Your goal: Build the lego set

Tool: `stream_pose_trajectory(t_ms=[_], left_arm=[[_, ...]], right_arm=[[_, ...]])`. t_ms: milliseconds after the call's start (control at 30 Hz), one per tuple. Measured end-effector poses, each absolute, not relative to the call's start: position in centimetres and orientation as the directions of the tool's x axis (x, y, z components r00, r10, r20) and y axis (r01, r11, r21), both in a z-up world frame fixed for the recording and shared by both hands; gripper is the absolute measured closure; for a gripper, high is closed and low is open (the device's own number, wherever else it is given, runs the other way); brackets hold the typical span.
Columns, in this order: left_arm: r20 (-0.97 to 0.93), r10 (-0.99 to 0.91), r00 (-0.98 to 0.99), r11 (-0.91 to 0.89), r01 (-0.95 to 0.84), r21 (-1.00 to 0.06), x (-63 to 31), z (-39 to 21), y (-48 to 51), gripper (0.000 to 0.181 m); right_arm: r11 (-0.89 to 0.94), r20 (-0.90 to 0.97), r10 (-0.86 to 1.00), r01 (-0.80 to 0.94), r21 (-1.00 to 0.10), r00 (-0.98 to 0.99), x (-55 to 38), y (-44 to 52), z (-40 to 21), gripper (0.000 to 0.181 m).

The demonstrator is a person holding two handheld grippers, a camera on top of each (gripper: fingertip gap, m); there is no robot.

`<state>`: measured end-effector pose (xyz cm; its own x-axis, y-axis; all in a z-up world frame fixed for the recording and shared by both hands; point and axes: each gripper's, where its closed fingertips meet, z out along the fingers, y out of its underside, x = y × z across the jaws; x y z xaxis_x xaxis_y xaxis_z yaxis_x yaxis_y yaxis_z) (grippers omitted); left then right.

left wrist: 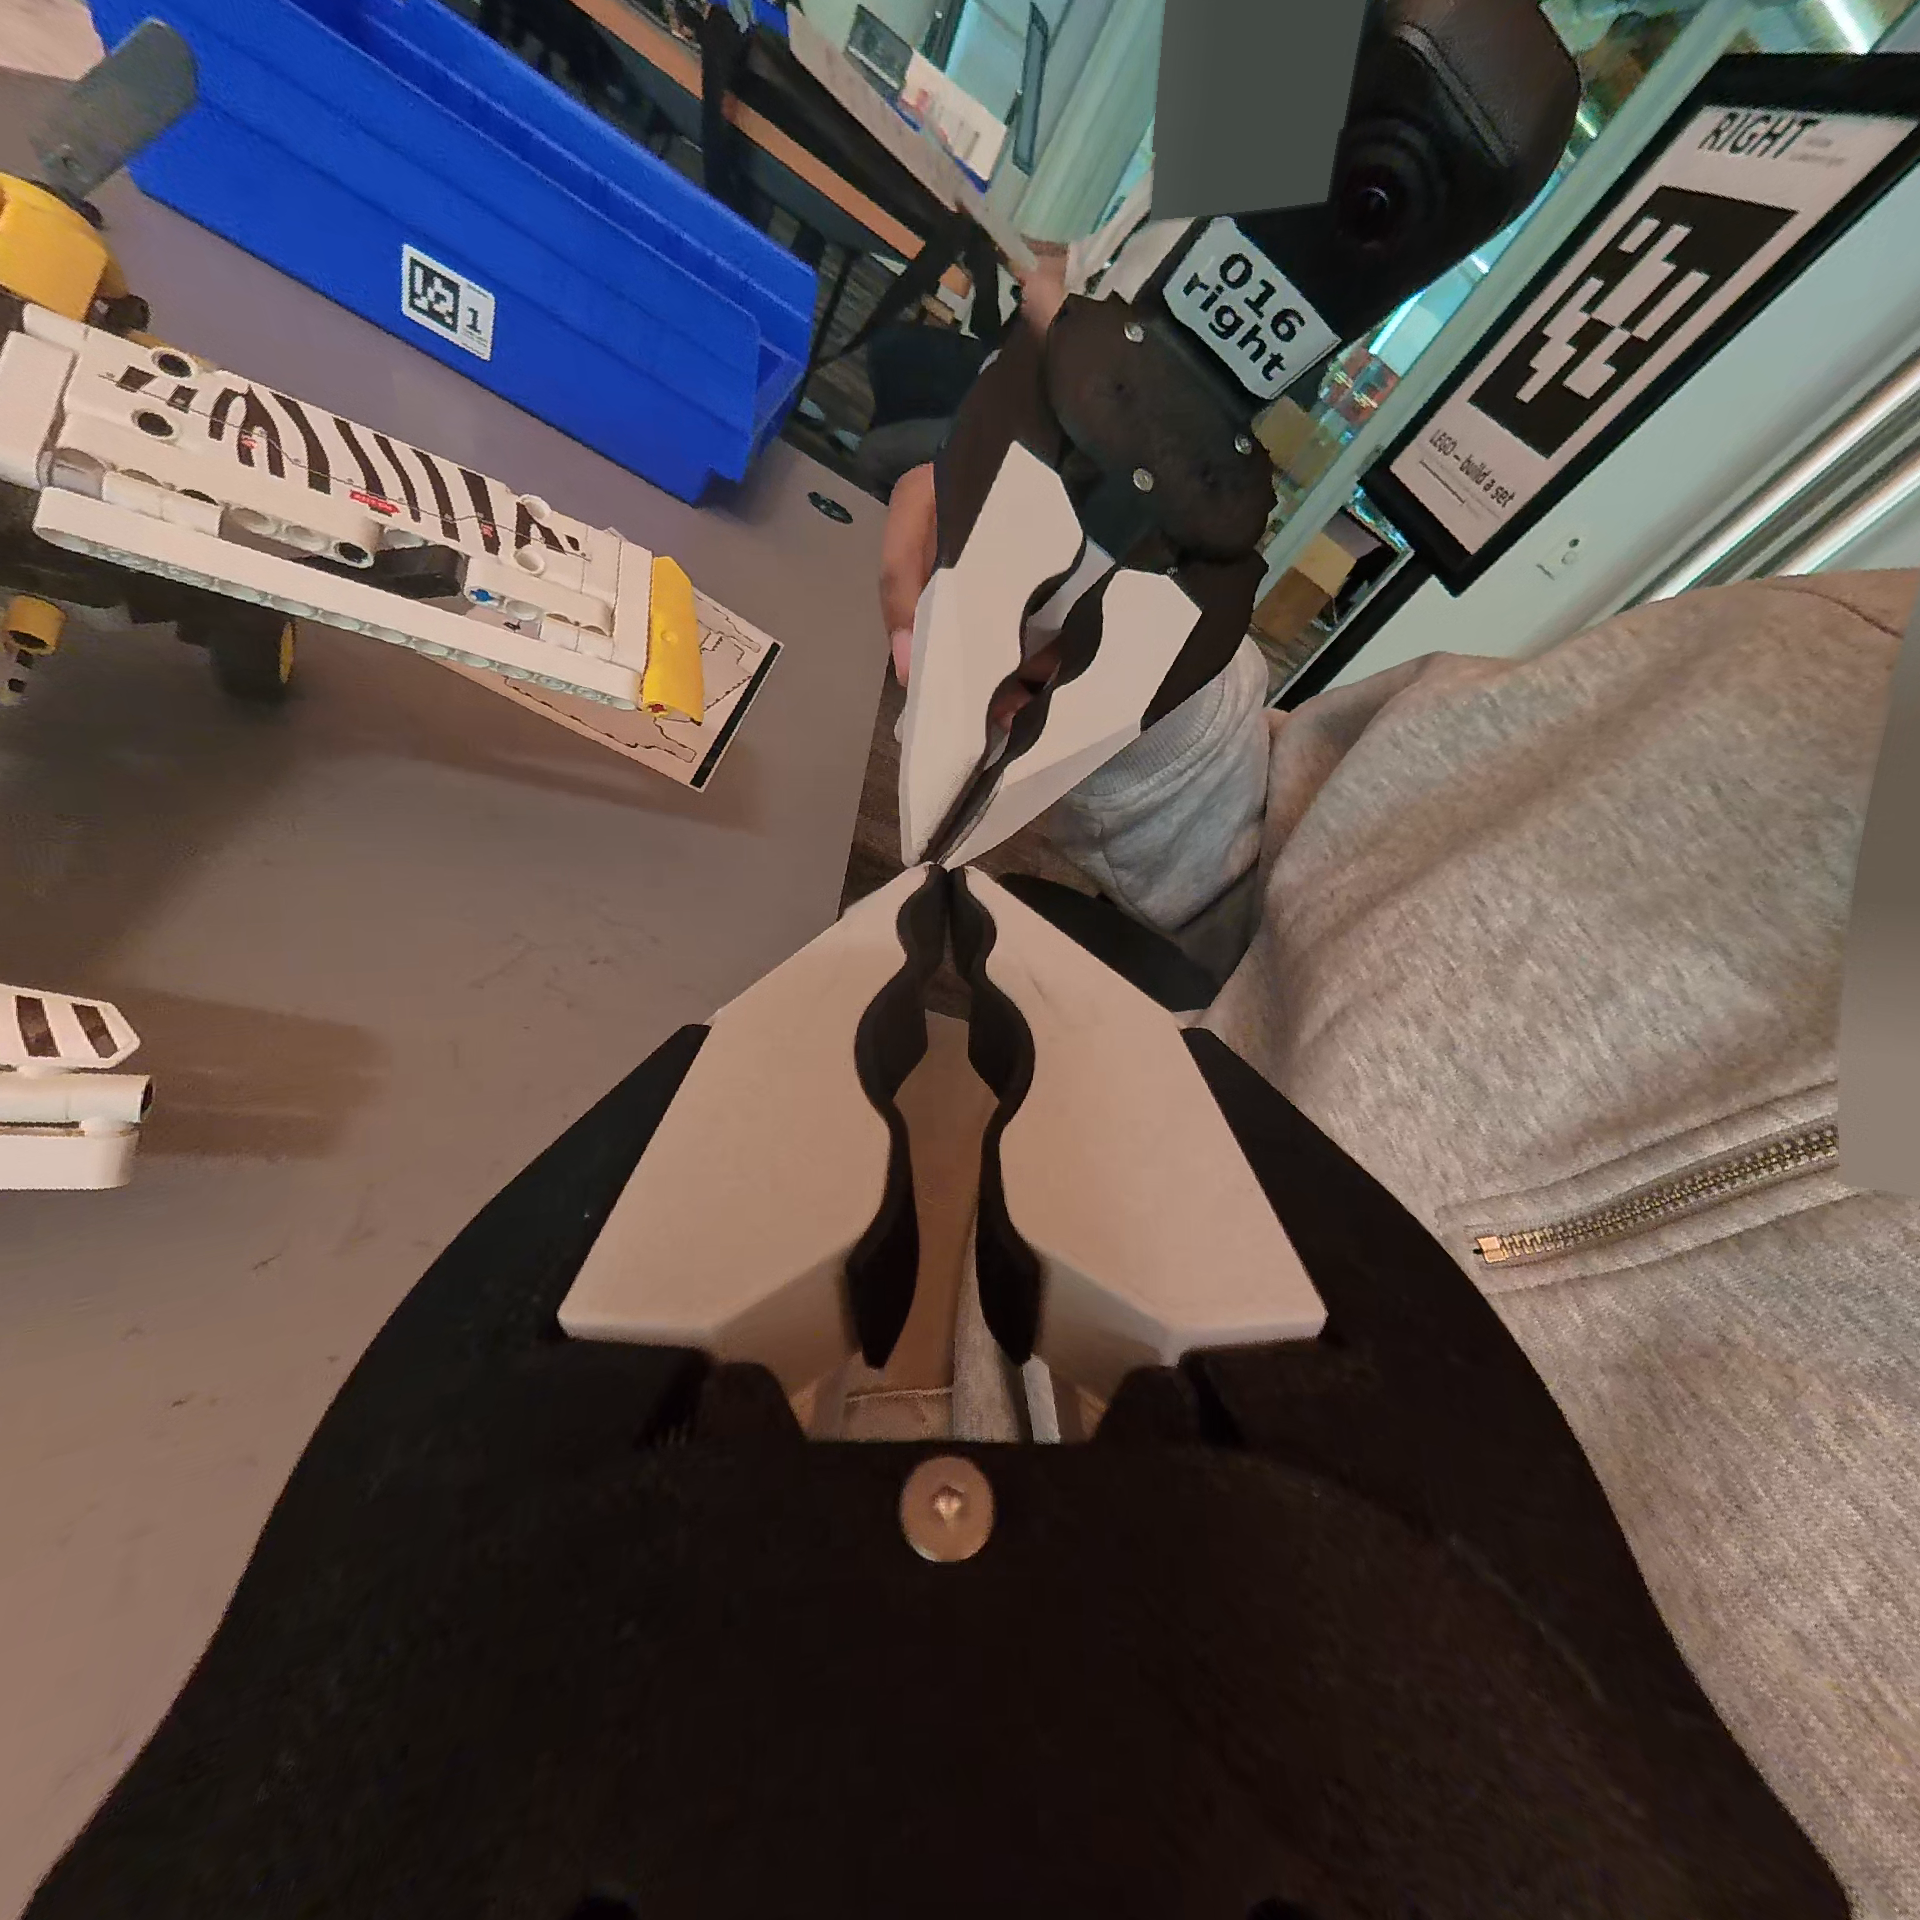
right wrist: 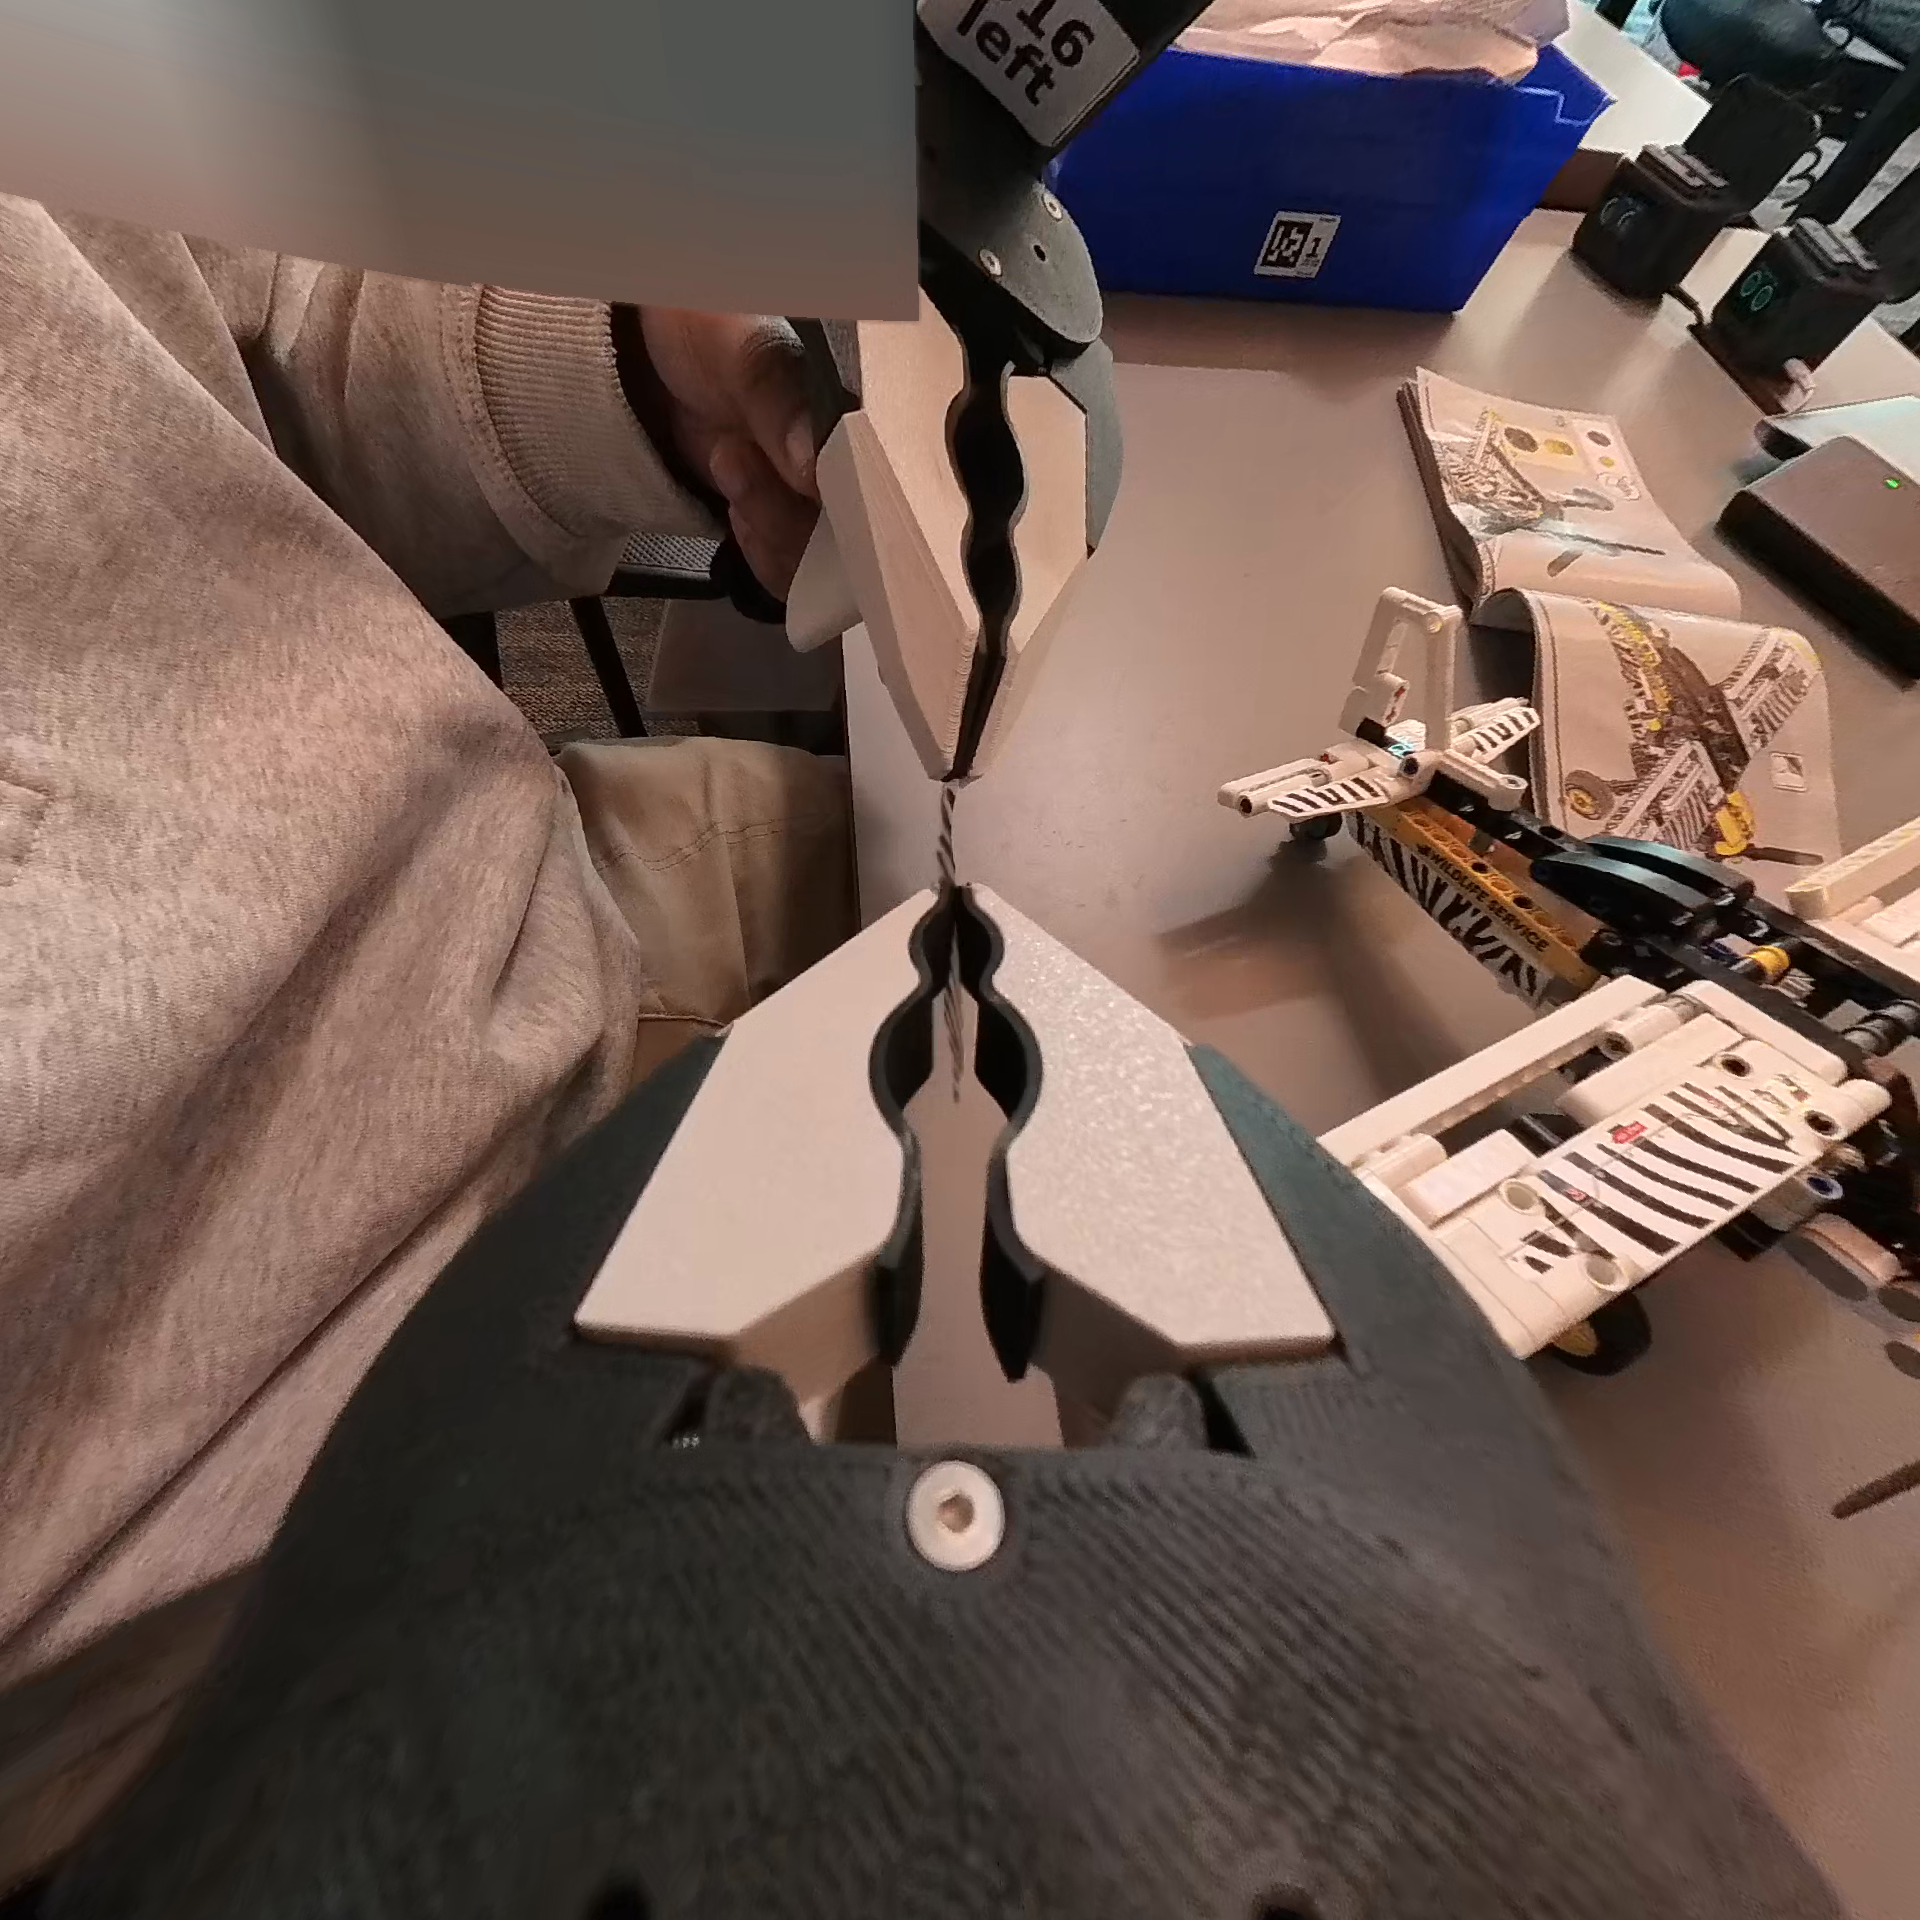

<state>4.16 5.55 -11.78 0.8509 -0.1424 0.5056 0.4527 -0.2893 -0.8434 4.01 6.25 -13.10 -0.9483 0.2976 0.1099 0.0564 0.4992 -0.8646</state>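
Observation:
A thin black-and-white striped sticker (right wrist: 945,831) is stretched edge-on between my two grippers, over the table's near edge. My right gripper (right wrist: 957,889) is shut on its lower part, and the strip runs on down between the pads. My left gripper (right wrist: 961,774) is shut on its upper end. In the left wrist view my left gripper (left wrist: 943,875) and the right gripper (left wrist: 938,857) meet almost tip to tip, and the sticker is hidden there. The white zebra-striped lego model (left wrist: 312,488) stands on the grey table (left wrist: 416,935); it also shows in the right wrist view (right wrist: 1610,1174).
A blue bin (left wrist: 468,208) stands at the back. A sticker sheet (left wrist: 717,717) lies under the model's end. A loose white striped part (left wrist: 62,1039) lies at the left. An open instruction booklet (right wrist: 1579,582) and black devices (right wrist: 1766,260) sit far right. A person's beige sweatshirt (right wrist: 260,831) is close by. The grippers are tip to tip, or close to it.

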Motion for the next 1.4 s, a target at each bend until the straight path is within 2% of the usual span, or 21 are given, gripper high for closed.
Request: stream_pose_trajectory(t_ms=[300, 333, 400, 467, 667, 733, 867, 1400], left_arm=[[0.498, -0.109, 0.86, -0.268, 0.457, -0.848, 3.5, -11.7, 5.5, 0.181], [0.495, -0.082, 0.865, -0.253, 0.462, -0.85, 2.9, -11.7, 5.5, 0.179], [0.491, -0.06, 0.869, -0.225, 0.468, -0.855, 2.3, -11.6, 5.4, 0.162], [0.505, -0.092, 0.858, -0.224, 0.476, -0.85, 2.6, -11.3, 5.2, 0.181], [0.483, -0.115, 0.868, -0.218, 0.453, -0.865, 2.9, -10.9, 5.1, 0.181], [0.487, -0.119, 0.865, -0.217, 0.456, -0.863, 2.9, -10.8, 5.0, 0.181], [0.495, -0.134, 0.859, -0.227, 0.459, -0.859, 3.1, -10.9, 5.0, 0.181], [0.489, -0.15, 0.859, -0.254, 0.445, -0.859, 3.8, -11.2, 5.1, 0.181]], right_arm=[[0.465, 0.072, 0.282, 0.071, -0.883, -0.957, 4.4, 6.2, -12.7, 0.181], [0.452, 0.06, 0.284, 0.079, -0.888, -0.957, 4.4, 6.2, -12.5, 0.181], [0.422, 0.035, 0.293, 0.096, -0.901, -0.955, 4.3, 6.4, -12.1, 0.181], [0.399, 0.02, 0.311, 0.111, -0.91, -0.95, 3.9, 6.6, -11.8, 0.181], [0.393, 0.047, 0.355, 0.104, -0.914, -0.934, 3.0, 7.2, -11.5, 0.18], [0.4, 0.049, 0.343, 0.099, -0.911, -0.938, 3.1, 7.0, -11.6, 0.173], [0.409, 0.041, 0.321, 0.099, -0.907, -0.946, 3.4, 6.5, -11.9, 0.17], [0.419, 0.039, 0.298, 0.094, -0.903, -0.954, 3.7, 5.9, -12.5, 0.178]])
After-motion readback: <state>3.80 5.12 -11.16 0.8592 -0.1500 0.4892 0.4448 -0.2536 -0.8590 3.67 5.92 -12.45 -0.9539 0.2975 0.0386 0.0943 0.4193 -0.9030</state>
